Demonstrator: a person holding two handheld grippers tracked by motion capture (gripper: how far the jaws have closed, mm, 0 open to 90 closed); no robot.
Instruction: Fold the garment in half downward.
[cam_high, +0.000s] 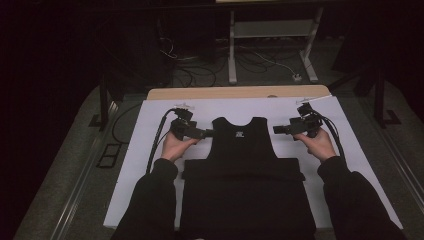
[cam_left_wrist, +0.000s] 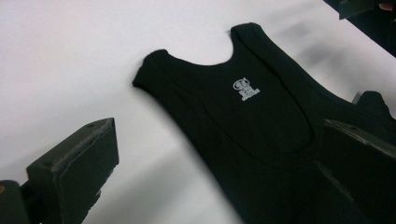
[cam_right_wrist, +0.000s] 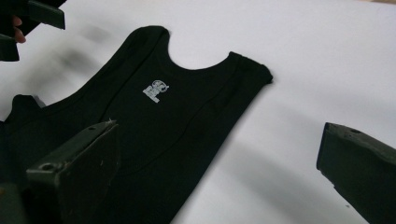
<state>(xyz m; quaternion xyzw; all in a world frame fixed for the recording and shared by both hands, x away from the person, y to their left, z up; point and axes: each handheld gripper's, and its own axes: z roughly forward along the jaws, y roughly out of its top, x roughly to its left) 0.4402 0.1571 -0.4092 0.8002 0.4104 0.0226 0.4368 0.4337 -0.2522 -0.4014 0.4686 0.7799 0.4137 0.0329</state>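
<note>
A black tank top lies flat on the white sheet that covers my table, neck hole away from me, its lower part folded up into a band across the middle. My left gripper sits at the garment's left shoulder edge, jaws spread wide with nothing between them; in the left gripper view one jaw hangs over bare white sheet and the other over black cloth. My right gripper waits just off the right shoulder, jaws likewise apart and empty, one over the fabric and one over the sheet.

White sheet lies bare on both sides of the top and beyond the neck, up to the wooden table edge at the far end. The sheet's side edges run well clear of both my hands.

The hem nearest me is cut off by the bottom of the high view and runs between my dark sleeves. A small white logo below the neckline is too small to read. The room beyond the table is dark; cables and a white frame are faintly visible on the floor.
</note>
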